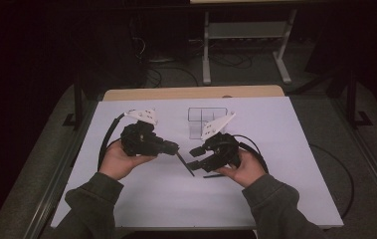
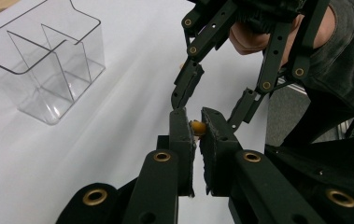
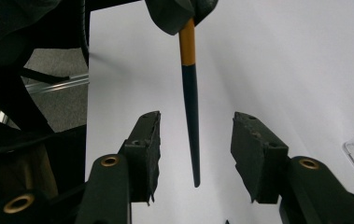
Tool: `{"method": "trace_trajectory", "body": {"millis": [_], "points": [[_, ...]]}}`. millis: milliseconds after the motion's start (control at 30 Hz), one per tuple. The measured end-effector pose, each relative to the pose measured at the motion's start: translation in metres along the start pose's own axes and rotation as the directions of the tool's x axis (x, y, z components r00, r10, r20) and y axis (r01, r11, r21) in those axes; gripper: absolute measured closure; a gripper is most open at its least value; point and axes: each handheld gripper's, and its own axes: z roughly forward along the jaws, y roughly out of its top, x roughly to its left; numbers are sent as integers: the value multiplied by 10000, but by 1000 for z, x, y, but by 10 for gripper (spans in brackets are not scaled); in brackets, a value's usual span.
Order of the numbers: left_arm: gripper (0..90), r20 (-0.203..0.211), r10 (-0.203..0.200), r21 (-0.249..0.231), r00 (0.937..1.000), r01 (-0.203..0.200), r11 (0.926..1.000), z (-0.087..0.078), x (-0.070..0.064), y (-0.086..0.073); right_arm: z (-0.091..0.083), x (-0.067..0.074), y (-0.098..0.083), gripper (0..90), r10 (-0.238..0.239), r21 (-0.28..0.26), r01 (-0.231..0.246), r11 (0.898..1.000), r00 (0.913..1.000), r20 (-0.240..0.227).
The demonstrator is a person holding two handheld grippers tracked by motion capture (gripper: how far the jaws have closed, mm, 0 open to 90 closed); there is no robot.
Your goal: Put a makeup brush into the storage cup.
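A thin stick, dark blue with an orange upper part, hangs slanted above the white table sheet. My left gripper is shut on its orange end; from the high view that gripper sits left of centre with the stick sloping down to the right. My right gripper stands open, one jaw on either side of the stick's dark tip, and neither pad touches it. In the left gripper view the right gripper comes in from above.
A clear plastic box with several compartments stands on the sheet behind the grippers, and in the left gripper view the box is at the upper left. Cables trail from both grippers. A wooden table edge runs along the back.
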Motion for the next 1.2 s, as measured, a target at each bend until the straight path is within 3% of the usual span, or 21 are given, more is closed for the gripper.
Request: {"method": "trace_trajectory", "body": {"millis": [567,1200], "points": [[835,-104,153,284,9998,-150,9995,3,-2,11,6,-3,14,522,-217,243,222,9995,9996,-179],[835,-39,281,524,9996,-278,9982,10,-4,14,11,-2,22,745,-496,563,511,9971,9984,-274]]}}
